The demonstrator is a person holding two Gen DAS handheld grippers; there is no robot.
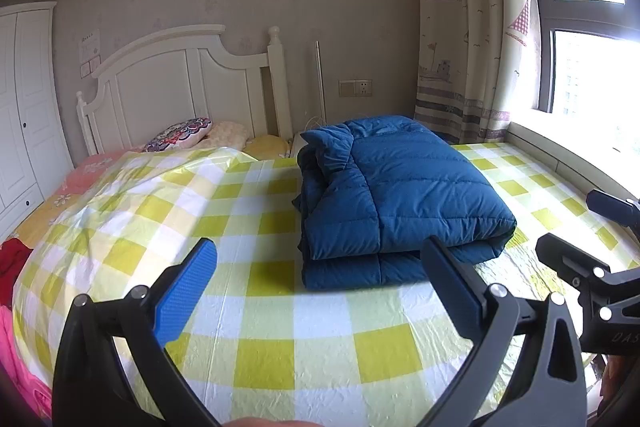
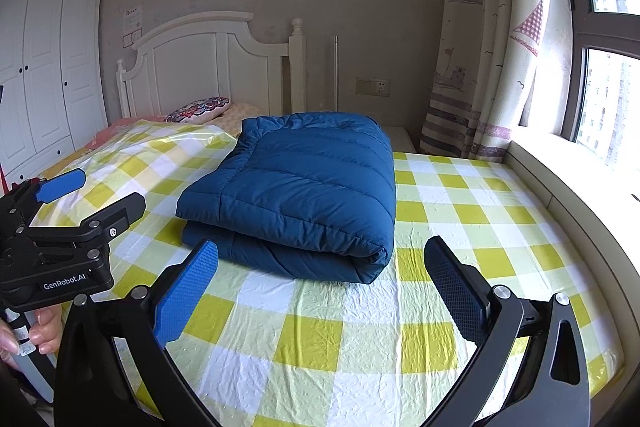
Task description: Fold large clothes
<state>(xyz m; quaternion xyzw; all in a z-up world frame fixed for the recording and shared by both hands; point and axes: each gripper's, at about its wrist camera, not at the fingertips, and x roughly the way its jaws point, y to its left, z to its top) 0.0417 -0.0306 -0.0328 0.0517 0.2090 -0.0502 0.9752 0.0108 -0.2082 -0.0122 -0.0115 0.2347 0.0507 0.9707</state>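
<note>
Now lying flat on the bed (image 2: 460, 211): blue puffy coat (image 2: 304, 187), folded, long side running toward the headboard (image 2: 200, 67). Rounded fold edge facing near. Left hand-held gripper (image 1: 320, 291) and right hand-held gripper (image 2: 320, 291) both wide open, empty, near the coat.

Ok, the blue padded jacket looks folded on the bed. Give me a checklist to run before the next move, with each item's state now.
1. Blue jacket folded into a compact stack: ok.
2. Jacket lies wholly on the checked sheet: ok.
3. Left gripper open and holding nothing: ok.
4. Right gripper open and holding nothing: ok.
5. Both grippers clear of the jacket: ok.
6. Collar end tucked flat: not ok; it sticks up at the stack's far corner in the left wrist view.
</note>
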